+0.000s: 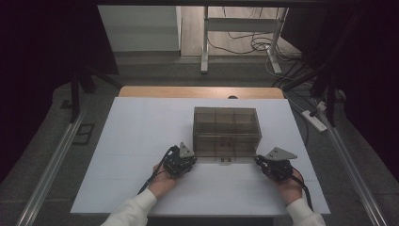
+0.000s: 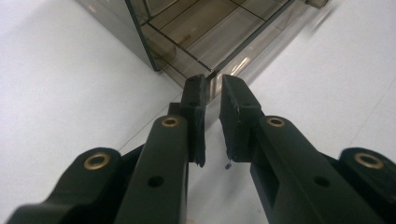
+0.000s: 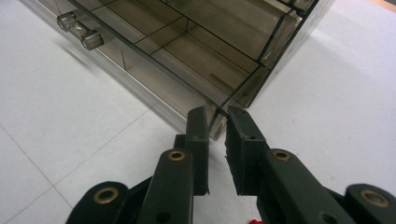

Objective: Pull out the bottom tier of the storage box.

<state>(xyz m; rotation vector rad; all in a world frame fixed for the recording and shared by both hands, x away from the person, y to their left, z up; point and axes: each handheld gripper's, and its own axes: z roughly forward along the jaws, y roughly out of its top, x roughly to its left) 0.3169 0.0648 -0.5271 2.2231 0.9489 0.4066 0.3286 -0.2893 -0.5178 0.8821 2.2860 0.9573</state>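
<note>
— On the white table (image 1: 141, 141), from the high view, what stands there?

— A smoky, see-through plastic box (image 1: 227, 129), rectangular, with inner walls that split it into compartments. It sits near the middle, toward the person's side. The left gripper (image 1: 188, 159) is at its near left corner, the right gripper (image 1: 259, 161) at its near right corner, each held in a hand with a pale sleeve behind.

— And from the left gripper view?

— The left gripper (image 2: 213, 84) has matte black jaws with brass-coloured rivets, parted by a narrow gap. Their tips straddle the thin lower corner edge of the box (image 2: 205, 32); whether the pads actually press it, I cannot tell. The walls look glossy, brownish-grey, with dark seams.

— The right gripper view?

— Much the same. The right gripper (image 3: 216, 114) has its jaws a little apart, either side of the box's (image 3: 205, 51) bottom corner edge, apparently not clenched on it. Two small clear cylindrical knobs (image 3: 79, 30) stick out of the front panel. The tabletop (image 3: 70, 126) is smooth, with faint grid lines.
</note>
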